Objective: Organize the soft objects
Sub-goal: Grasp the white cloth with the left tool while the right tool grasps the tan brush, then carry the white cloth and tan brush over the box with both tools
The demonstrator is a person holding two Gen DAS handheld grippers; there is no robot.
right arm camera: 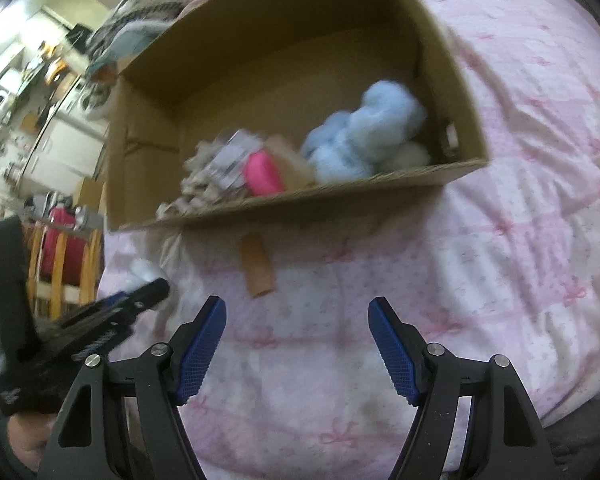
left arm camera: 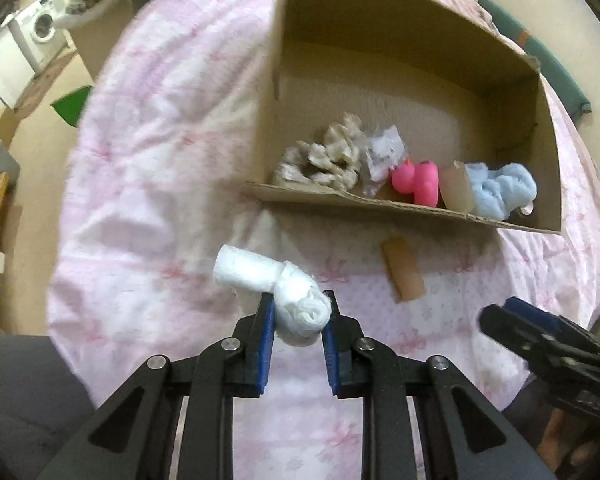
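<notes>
your left gripper [left arm camera: 302,312] is clamped on a rolled white cloth [left arm camera: 276,292], the blue pads pressing its near end while the rest of the roll sticks out toward ten o'clock over the pink quilt [left arm camera: 148,168]. at one o'clock from that grip a tan tube [left arm camera: 404,274] lies on the quilt, just in front of the cardboard box [left arm camera: 380,64]. the box sits at twelve o'clock, open toward you. along its near edge, left to right, you have a beige fuzzy bundle [left arm camera: 324,158], a small clear packet [left arm camera: 384,152], a pink toy [left arm camera: 418,182], a pale block [left arm camera: 456,190] and a light blue fluffy cloth [left arm camera: 500,188]. your right gripper [right arm camera: 296,344] hangs at four o'clock from the left one, jaws wide with nothing between them, over bare quilt, with the tube at eleven o'clock from it.
</notes>
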